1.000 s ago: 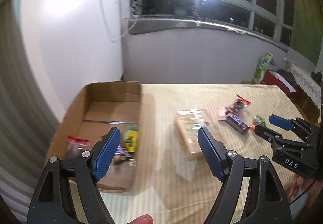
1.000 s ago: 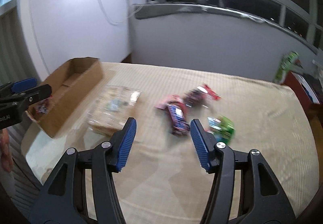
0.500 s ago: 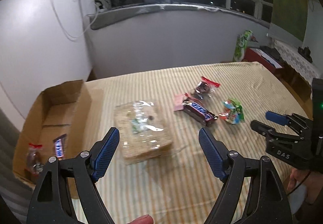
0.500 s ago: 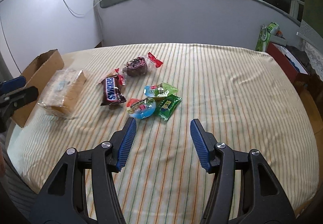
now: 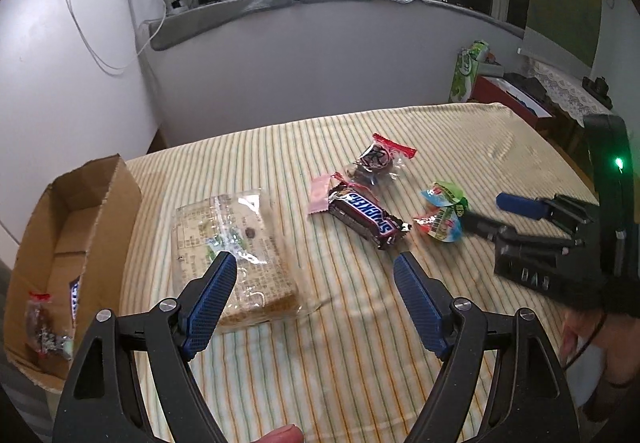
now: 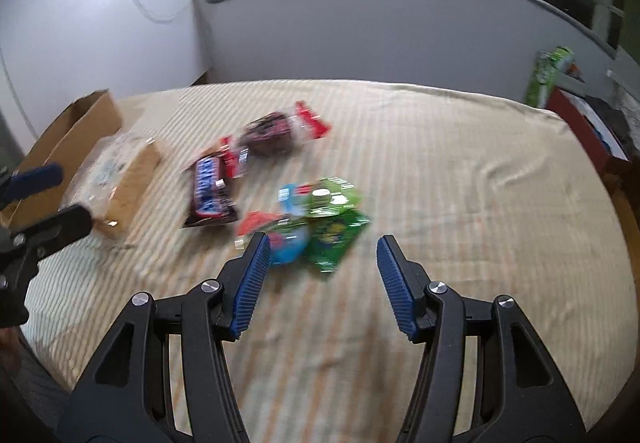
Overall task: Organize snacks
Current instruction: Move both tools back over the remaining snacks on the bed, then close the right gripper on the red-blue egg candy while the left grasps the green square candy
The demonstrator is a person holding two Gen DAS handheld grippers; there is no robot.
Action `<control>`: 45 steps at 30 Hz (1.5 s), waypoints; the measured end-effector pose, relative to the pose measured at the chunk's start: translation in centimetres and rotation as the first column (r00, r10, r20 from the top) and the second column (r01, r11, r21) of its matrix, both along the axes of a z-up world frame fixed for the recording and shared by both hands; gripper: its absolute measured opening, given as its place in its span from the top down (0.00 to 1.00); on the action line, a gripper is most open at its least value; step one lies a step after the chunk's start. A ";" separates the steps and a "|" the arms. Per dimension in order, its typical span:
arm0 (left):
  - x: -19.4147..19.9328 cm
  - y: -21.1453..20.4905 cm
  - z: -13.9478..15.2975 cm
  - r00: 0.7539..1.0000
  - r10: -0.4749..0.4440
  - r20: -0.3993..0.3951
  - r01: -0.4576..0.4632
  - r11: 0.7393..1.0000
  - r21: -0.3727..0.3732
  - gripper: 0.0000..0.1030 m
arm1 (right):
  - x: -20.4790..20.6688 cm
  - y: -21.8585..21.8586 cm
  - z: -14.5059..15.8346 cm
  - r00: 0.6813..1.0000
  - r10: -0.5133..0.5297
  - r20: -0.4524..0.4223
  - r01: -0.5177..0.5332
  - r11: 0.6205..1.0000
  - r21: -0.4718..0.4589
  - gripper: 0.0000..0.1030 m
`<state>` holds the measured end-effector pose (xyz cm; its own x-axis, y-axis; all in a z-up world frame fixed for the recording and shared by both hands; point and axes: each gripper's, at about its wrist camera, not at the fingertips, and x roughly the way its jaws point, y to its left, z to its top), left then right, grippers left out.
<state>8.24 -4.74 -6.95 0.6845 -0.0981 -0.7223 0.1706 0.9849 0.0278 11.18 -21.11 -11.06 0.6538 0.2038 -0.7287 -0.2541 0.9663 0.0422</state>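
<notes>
A cardboard box (image 5: pixel 96 211) at the table's left holds a few snacks, among them a red-topped packet (image 5: pixel 42 323). A clear-wrapped sandwich pack (image 5: pixel 236 243) lies beside the box. A Snickers bar (image 5: pixel 366 217), a dark cake in a red-ended wrapper (image 5: pixel 378 159) and small green and blue packets (image 5: pixel 442 211) lie mid-table. My left gripper (image 5: pixel 314 299) is open and empty, just in front of the sandwich pack. My right gripper (image 6: pixel 320 277) is open and empty, low over the green packets (image 6: pixel 332 227); it also shows in the left wrist view (image 5: pixel 492 213).
The table has a striped cloth (image 5: pixel 360 343). A white wall panel (image 5: pixel 60 83) stands behind the box. A green carton (image 5: pixel 468 69) and a red box (image 5: pixel 508 99) sit beyond the table's far right edge. The right wrist view is blurred.
My left gripper swung right from over the box toward the sandwich pack. My right gripper moved closer to the green and blue packets. Both stayed open.
</notes>
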 end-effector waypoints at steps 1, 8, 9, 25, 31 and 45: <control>0.0 0.1 0.0 1.000 0.001 0.002 -0.001 1.000 0.001 0.21 | 0.1 0.5 -0.2 1.000 0.011 -0.005 -0.010 1.000 0.001 0.44; 0.1 0.7 0.1 1.000 0.009 0.002 -0.009 1.000 0.003 0.21 | 0.9 2.5 -1.3 0.998 0.055 -0.034 -0.055 0.998 0.005 0.63; 0.1 0.7 0.1 1.000 0.011 0.002 -0.011 1.000 0.003 0.21 | 1.0 2.7 -1.4 0.997 0.060 -0.038 -0.060 0.998 0.001 0.66; 0.6 -0.1 0.4 1.000 -0.002 -0.005 0.002 1.000 -0.020 0.22 | -0.8 1.3 -0.3 0.999 0.049 -0.013 -0.048 0.997 0.054 0.76; 3.6 -2.8 -1.1 0.998 0.005 -0.058 -0.007 0.999 -0.034 0.22 | -2.3 -1.1 0.7 1.000 0.000 0.012 0.000 0.998 0.068 0.76; 4.3 -9.0 -2.0 0.990 -0.088 -0.109 0.082 0.995 -0.058 0.22 | -3.8 -7.1 0.7 0.996 -0.088 0.027 0.084 0.989 0.123 0.76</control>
